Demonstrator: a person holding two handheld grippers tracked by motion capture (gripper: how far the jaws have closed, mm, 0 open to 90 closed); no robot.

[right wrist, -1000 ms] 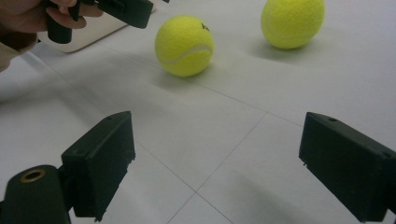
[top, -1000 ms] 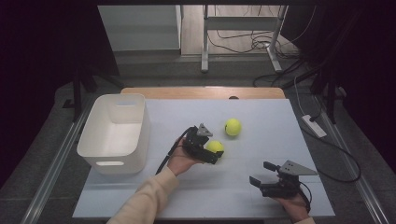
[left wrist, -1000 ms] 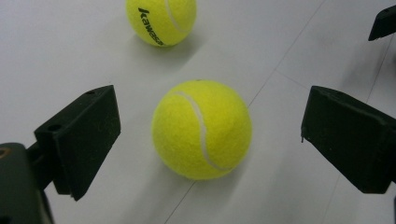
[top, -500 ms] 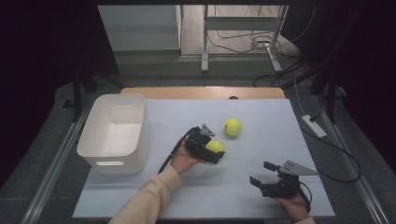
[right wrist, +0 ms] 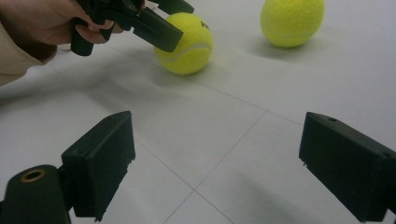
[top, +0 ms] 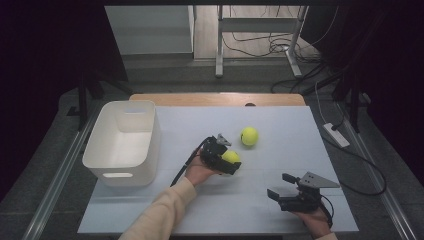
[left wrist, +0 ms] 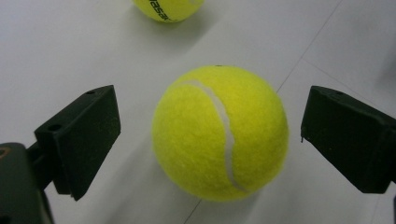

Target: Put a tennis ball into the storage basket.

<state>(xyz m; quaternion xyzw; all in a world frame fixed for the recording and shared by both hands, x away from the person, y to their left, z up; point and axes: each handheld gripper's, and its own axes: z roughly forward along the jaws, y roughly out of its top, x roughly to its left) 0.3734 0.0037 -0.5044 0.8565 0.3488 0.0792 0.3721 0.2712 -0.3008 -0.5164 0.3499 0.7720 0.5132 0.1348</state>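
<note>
White table (top: 280, 210) first, with the bin (top: 122, 142) at its left. I have my left gripper (top: 226, 161) open around the near ball (left wrist: 219, 133), jaws clear of it on both sides. Next, I judge, squeeze shut, then lift toward the bin. My right gripper (top: 285, 192) waits open, empty. Second ball (top: 249, 136) sits just beyond.

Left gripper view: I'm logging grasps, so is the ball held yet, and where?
Nothing is held. The left tool is open, its jaws either side of the near tennis ball with gaps showing.

Black lettering on the far tennis ball (left wrist: 168, 8) is cut off, unreadable.
</note>
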